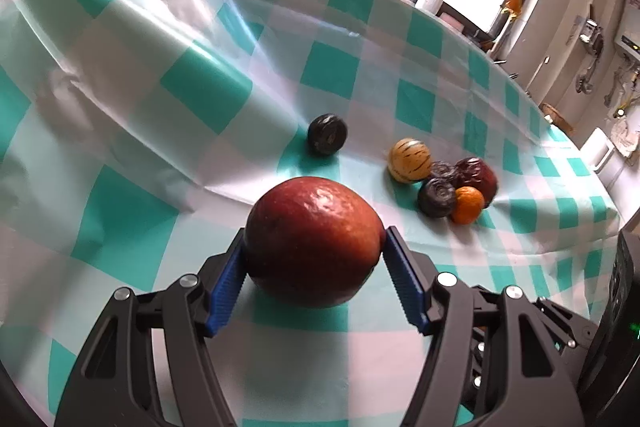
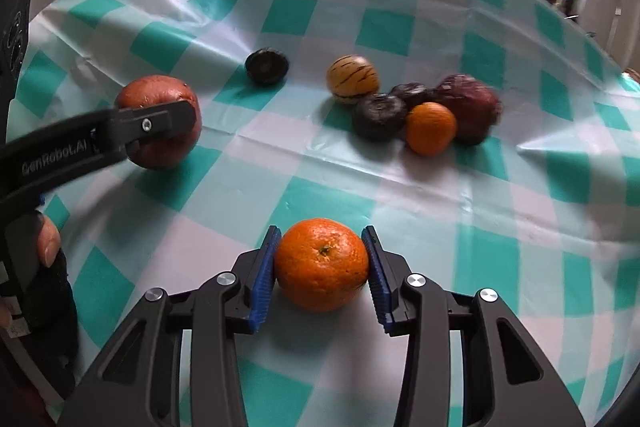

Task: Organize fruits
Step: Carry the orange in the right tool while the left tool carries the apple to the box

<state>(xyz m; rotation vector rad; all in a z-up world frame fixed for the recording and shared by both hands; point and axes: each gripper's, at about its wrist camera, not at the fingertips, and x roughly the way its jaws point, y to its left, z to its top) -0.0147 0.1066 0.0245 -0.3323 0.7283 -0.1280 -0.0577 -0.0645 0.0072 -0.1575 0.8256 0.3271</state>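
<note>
- Because the task is to sort the fruit, we read both hands as each holding one piece apart from the rest: the left gripper (image 1: 314, 259) has its blue pads pressed on either flank of a large reddish-brown fruit (image 1: 314, 241), roughly half open to take its width
- From the right wrist view we see that same fruit (image 2: 160, 121) at the left of the table, sitting on or just above the cloth, which suits a piece being set down or lifted there, away from the others
- The right gripper (image 2: 322, 267) is closed on a small orange (image 2: 322, 265), pads against both sides and stem end facing us; whether it rests on the checked tablecloth (image 2: 440, 227) or is just lifted we cannot tell
- A cluster lies near the far right: a striped yellow fruit (image 2: 352, 78), two dark ribbed fruits (image 2: 379, 117), a second orange (image 2: 431, 127) and a dark red fruit (image 2: 470, 107), all touching or nearly so, presumably the unsorted heap or a gathering spot
- One more dark fruit (image 2: 267, 65) sits alone between the cluster and the reddish fruit
- We judge like will be grouped with like, so the held orange probably belongs beside the other orange, with a light grip lest the round pieces roll
</note>
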